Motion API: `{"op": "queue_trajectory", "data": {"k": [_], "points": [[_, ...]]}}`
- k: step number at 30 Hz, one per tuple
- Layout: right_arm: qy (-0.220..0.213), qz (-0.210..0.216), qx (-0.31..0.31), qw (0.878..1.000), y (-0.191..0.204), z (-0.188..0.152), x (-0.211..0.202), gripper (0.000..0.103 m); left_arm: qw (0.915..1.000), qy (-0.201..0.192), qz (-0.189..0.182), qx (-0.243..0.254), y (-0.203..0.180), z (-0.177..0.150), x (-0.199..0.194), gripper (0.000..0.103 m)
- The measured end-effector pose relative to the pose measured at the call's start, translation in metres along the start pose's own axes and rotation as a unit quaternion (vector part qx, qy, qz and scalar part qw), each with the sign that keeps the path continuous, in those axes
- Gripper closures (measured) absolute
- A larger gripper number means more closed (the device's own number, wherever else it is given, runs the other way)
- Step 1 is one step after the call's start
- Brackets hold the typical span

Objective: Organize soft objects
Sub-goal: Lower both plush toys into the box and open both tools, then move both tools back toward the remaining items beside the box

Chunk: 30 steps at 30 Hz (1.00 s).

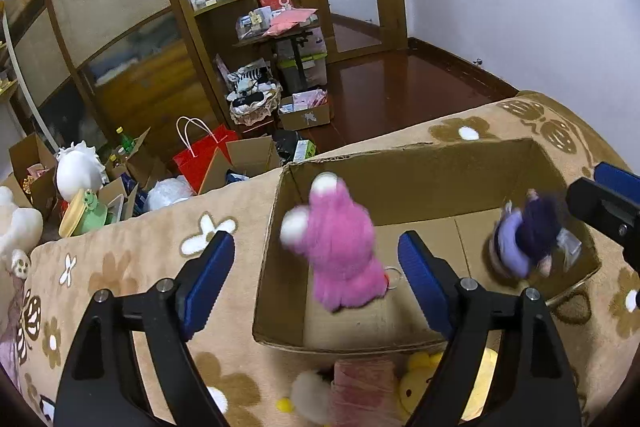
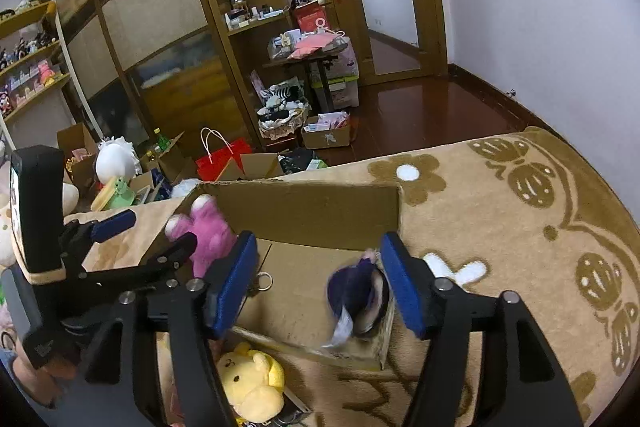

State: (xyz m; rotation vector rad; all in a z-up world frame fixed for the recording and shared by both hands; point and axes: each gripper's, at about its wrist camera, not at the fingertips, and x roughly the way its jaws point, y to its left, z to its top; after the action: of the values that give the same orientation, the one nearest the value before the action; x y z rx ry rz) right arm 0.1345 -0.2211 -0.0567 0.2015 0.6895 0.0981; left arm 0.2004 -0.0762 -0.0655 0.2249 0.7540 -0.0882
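An open cardboard box [image 1: 420,163] stands on a beige flowered blanket. A pink plush [image 1: 340,247] is in the air over the box's left half, blurred, between the wide-open fingers of my left gripper [image 1: 316,283] and touching neither. A purple doll [image 1: 528,239] is blurred over the box's right end. In the right wrist view the doll [image 2: 356,291] is between the open fingers of my right gripper [image 2: 316,283], free of them. The pink plush [image 2: 208,235] shows at the box's [image 2: 312,211] left end. A yellow plush [image 2: 252,383] lies on the blanket before the box.
A white and pink plush [image 1: 352,391] and the yellow plush [image 1: 424,379] lie on the blanket [image 1: 140,267] near my left gripper. Beyond the bed the floor is cluttered with boxes, a red bag [image 1: 204,155] and a white plush [image 1: 76,171]. A wardrobe and shelves stand behind.
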Motion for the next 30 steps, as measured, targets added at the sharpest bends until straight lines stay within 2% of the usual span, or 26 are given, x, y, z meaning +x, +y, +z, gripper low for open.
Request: {"op": "queue_trajectory", "data": {"k": [3,8,12,22,26,30], "points": [[-0.001,0.000,0.000,1.000,-0.001,0.002,-0.003,0.022,1.0000,-0.001,0.008,-0.003,0.005,-0.001,-0.003,0.009],[-0.015,-0.002,0.006,1.000,-0.002,0.006,-0.017,0.000,0.9999,0.003,0.011,-0.006,0.014,-0.003,-0.016,0.008],[-0.023,-0.015,-0.001,1.000,0.003,0.003,-0.032,0.000,0.9999,0.008,0.002,-0.014,0.021,-0.006,-0.031,0.003],[-0.012,-0.028,-0.012,0.999,0.008,-0.013,-0.063,0.000,0.9990,0.035,-0.010,-0.025,0.032,-0.026,-0.074,0.002],[-0.004,-0.027,-0.012,1.000,0.011,-0.022,-0.078,0.000,0.9989,0.038,-0.016,-0.025,0.031,-0.031,-0.092,0.002],[-0.008,-0.040,-0.020,0.999,0.016,-0.031,-0.097,0.000,0.9983,0.030,-0.021,-0.046,0.033,-0.044,-0.113,0.002]]}}
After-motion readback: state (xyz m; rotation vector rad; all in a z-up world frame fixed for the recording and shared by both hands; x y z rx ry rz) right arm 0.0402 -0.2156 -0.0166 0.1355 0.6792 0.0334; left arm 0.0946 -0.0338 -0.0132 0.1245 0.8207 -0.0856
